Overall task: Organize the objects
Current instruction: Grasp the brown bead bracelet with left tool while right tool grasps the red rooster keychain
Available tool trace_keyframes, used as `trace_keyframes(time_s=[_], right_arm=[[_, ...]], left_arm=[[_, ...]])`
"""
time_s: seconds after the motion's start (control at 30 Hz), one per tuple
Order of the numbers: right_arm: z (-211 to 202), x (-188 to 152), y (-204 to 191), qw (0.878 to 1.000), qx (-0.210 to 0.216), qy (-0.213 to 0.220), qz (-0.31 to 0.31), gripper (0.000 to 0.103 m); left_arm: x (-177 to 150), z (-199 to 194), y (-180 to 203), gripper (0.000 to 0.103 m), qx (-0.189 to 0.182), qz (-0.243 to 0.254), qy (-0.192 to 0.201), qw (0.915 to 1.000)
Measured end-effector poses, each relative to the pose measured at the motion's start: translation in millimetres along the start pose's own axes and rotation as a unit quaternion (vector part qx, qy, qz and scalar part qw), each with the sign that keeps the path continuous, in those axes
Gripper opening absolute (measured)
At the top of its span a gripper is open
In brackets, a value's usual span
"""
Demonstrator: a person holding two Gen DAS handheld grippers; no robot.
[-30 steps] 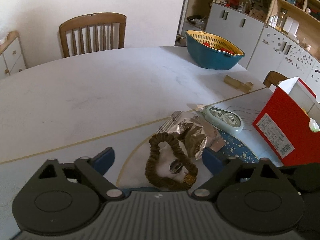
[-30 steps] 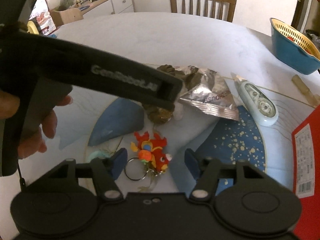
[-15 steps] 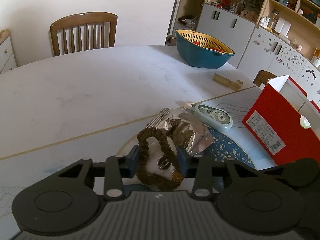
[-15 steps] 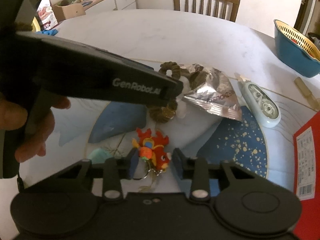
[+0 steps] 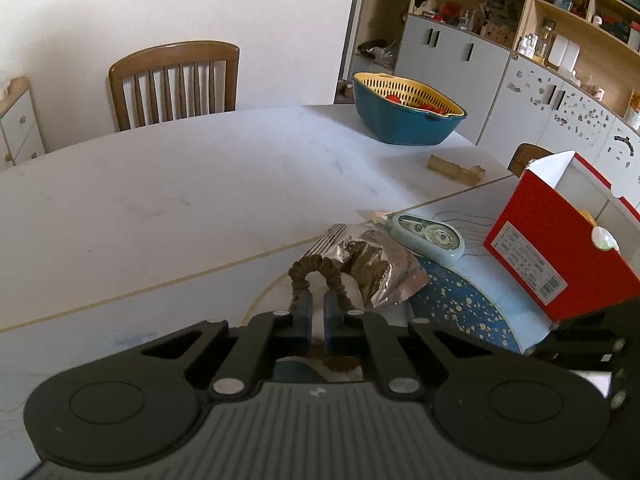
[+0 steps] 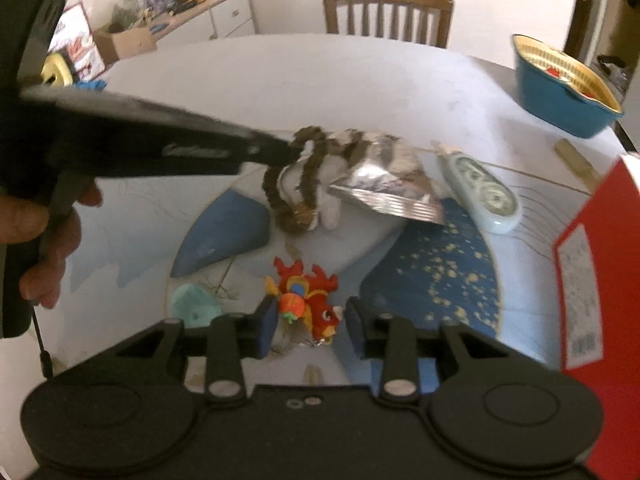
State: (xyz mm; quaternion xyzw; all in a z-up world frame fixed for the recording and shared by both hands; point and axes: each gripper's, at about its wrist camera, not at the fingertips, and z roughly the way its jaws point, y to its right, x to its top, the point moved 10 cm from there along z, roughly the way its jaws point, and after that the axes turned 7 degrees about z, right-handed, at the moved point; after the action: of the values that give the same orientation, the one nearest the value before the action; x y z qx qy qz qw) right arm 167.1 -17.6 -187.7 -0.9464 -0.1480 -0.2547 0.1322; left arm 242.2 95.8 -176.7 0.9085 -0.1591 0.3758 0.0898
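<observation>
My left gripper (image 5: 316,312) is shut on the brown hair scrunchie (image 5: 320,270), whose loop hangs lifted off the mat in the right wrist view (image 6: 294,184). A silver snack packet (image 5: 380,268) lies just behind it. My right gripper (image 6: 308,320) has its jaws closed partway around the red dragon keychain (image 6: 310,300), which lies on the blue and white mat (image 6: 440,272); the pads look close to it but contact is unclear. A pale blue correction tape (image 6: 480,194) lies right of the packet.
An open red box (image 5: 556,248) stands at the right. A blue bowl with a yellow colander (image 5: 408,116) sits far right, wooden blocks (image 5: 456,170) near it. A teal piece (image 6: 196,304) lies left of the keychain. A chair (image 5: 176,80) stands behind the white table (image 5: 180,184).
My left gripper closed on the scrunchie and lifted it. My right gripper's jaws narrowed around the dragon keychain.
</observation>
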Motion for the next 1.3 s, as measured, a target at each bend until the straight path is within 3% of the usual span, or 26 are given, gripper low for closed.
trace_keyframes(time_s=[0.3, 0.43, 0.7, 0.97, 1.0, 1.07, 1.13, 1.3], right_arm=[[-37, 0, 29, 0.999, -0.001, 0.018, 0.052, 0.035], [-33, -7, 40, 0.998, -0.008, 0.019, 0.065, 0.035], [-43, -14, 48, 0.996, -0.011, 0.024, 0.081, 0.035], [-48, -17, 53, 0.995, -0.014, 0.029, 0.090, 0.035], [-48, -17, 54, 0.995, -0.015, 0.030, 0.090, 0.035], [-48, -18, 55, 0.995, -0.015, 0.030, 0.092, 0.035], [-48, -18, 55, 0.995, -0.016, 0.030, 0.093, 0.035], [-48, -20, 57, 0.995, -0.019, 0.030, 0.093, 0.035]], left_arm=[[-11, -9, 16, 0.005, -0.036, 0.009, -0.017, 0.9992], [-15, -3, 24, 0.009, -0.041, 0.002, -0.032, 0.9986], [-14, 14, 26, 0.013, -0.013, -0.003, -0.046, 0.9989], [-10, 21, 25, 0.014, -0.012, -0.021, -0.045, 0.9987], [-10, 22, 24, 0.016, -0.011, -0.023, -0.045, 0.9986], [-10, 23, 24, 0.039, -0.009, -0.026, -0.045, 0.9986], [-7, 25, 24, 0.052, -0.007, -0.027, -0.039, 0.9988], [-5, 28, 25, 0.052, -0.008, -0.021, -0.030, 0.9993]])
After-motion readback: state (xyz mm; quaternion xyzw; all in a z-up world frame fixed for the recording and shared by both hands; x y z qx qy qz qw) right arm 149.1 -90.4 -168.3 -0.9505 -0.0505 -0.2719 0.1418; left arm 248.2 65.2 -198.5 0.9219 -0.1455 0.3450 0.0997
